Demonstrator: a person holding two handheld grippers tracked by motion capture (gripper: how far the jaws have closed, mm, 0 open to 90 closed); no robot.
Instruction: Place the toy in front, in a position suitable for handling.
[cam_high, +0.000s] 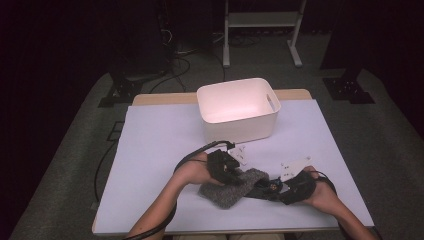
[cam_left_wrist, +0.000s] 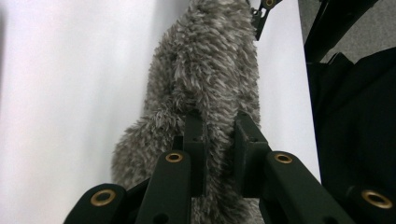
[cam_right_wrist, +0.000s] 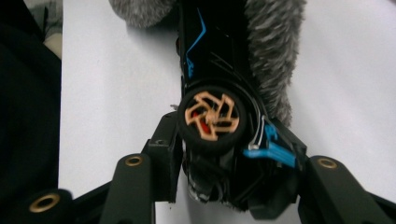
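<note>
No text, label, brand or number could be read anywhere; the only markings were blue stripes on the black toy car (cam_right_wrist: 215, 60), and they formed no letters

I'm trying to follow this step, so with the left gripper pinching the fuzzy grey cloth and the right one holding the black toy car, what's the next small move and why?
Probably slide the toy car further into the grey cloth. The right gripper is clamped on the car's rear, the car's front is already tucked in the fuzz, and the left gripper is pinched on the cloth to steady it.
</note>
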